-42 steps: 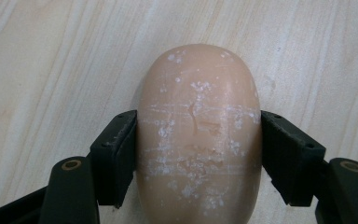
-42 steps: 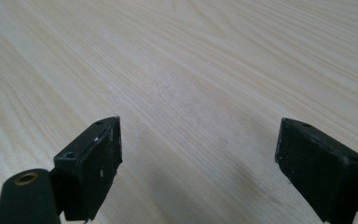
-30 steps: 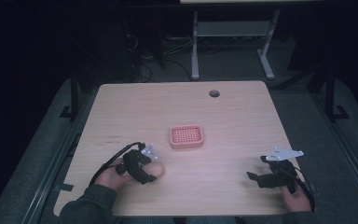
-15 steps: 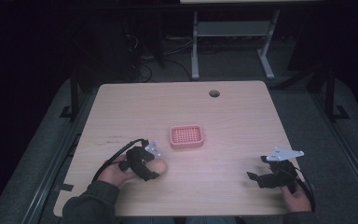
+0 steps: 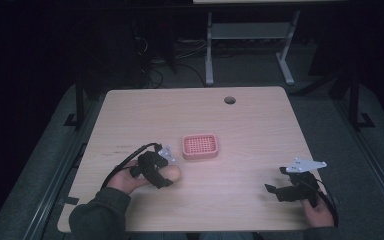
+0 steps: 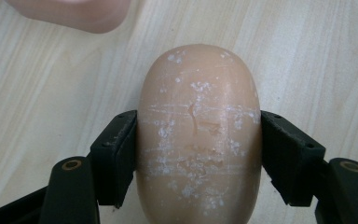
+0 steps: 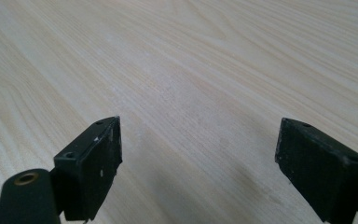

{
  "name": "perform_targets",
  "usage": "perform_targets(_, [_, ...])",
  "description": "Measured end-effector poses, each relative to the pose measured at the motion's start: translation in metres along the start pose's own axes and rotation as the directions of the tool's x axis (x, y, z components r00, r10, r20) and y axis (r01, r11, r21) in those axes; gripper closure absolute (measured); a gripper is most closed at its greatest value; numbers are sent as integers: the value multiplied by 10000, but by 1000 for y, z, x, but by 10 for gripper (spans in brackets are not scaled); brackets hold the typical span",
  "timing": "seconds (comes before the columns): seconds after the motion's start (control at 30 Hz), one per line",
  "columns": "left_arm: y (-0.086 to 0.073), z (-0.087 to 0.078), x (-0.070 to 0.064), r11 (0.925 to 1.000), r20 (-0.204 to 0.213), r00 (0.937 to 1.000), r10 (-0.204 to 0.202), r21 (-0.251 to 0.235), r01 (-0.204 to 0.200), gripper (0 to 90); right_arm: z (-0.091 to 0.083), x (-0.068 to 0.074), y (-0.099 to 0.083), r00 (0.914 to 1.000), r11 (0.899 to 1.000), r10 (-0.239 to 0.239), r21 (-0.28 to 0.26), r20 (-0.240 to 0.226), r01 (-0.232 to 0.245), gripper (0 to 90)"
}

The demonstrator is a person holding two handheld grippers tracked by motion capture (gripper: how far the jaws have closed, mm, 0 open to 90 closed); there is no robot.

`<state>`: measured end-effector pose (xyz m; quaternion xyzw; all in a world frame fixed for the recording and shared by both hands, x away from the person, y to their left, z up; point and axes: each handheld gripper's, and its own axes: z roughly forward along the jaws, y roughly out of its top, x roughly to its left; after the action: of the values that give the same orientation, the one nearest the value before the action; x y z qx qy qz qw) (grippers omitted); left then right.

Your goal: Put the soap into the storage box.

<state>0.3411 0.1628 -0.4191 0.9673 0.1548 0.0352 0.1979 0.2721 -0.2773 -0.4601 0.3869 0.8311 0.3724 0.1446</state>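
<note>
the left gripper point(image 6: 199, 154) is clamped on a smooth, oval, tan soap bar point(image 6: 199, 135) flecked with white scuffs, just left of and nearer the person than the pink, rectangular, perforated soap dish point(image 5: 200, 145) on the pale wood-grain table point(image 5: 260, 125). since a second ago it has crept slightly toward the dish. the right gripper point(image 7: 198, 163), far right of the dish, holds its jaws wide apart, unmoved.

the high view looks forward and down from above the person's side, taking in the whole bench point(image 5: 260, 125). the left gripper view sits very close over the soap point(image 6: 199, 135), also seen from above. the right gripper view skims low across bare bench wood.
</note>
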Motion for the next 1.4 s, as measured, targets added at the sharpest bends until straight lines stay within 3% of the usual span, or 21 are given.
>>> perform_targets(1.4, [44, -2, 26, 9993, 63, 9993, 374, 75, -375, 324, -2, -2, -1, 10000, 9999, 38, -149, -42, -39, 141])
